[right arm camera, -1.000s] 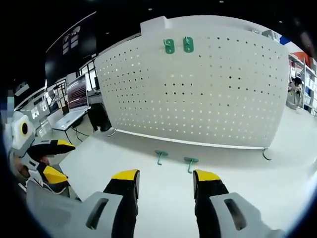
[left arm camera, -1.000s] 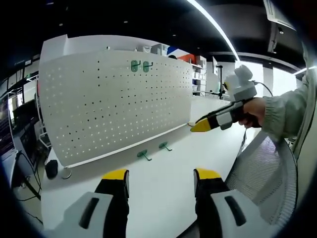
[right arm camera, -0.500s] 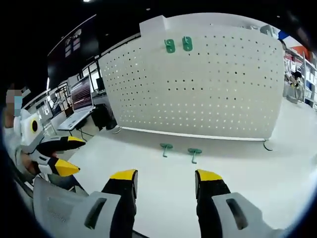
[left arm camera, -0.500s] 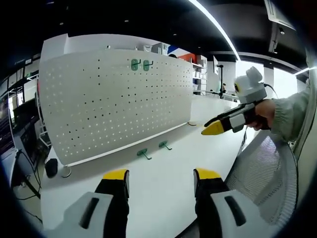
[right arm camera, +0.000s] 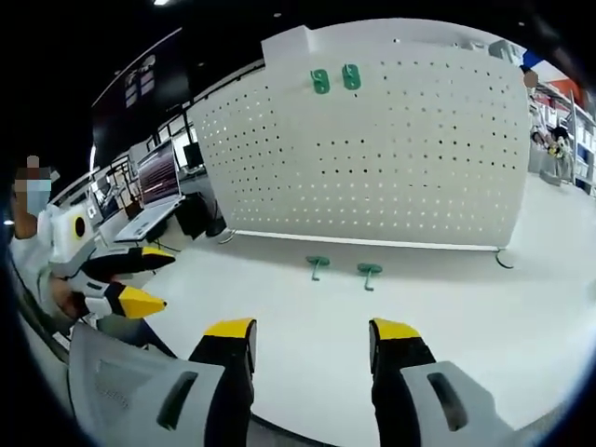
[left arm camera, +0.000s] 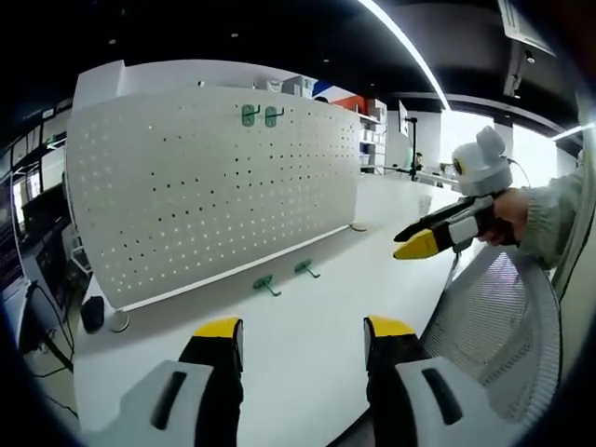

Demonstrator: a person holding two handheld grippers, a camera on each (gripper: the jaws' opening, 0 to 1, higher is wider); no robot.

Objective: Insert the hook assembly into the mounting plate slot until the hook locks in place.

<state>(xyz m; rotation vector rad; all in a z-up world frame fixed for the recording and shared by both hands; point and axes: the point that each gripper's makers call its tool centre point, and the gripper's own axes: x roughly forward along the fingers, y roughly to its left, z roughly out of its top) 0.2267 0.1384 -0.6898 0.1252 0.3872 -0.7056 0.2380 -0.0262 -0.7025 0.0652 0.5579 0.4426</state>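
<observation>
A white table (left arm camera: 307,326) carries everything, a mesh chair back (left arm camera: 494,326) stands beside it, and monitors (right arm camera: 158,177) glow behind.

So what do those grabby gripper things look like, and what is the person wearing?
Each gripper has two black jaws with bright yellow tips on a grey body with dark slots. The left gripper and right gripper look alike. Seen from the side, the right one carries a white box on top. The person's sleeve is pale grey-green.
</observation>
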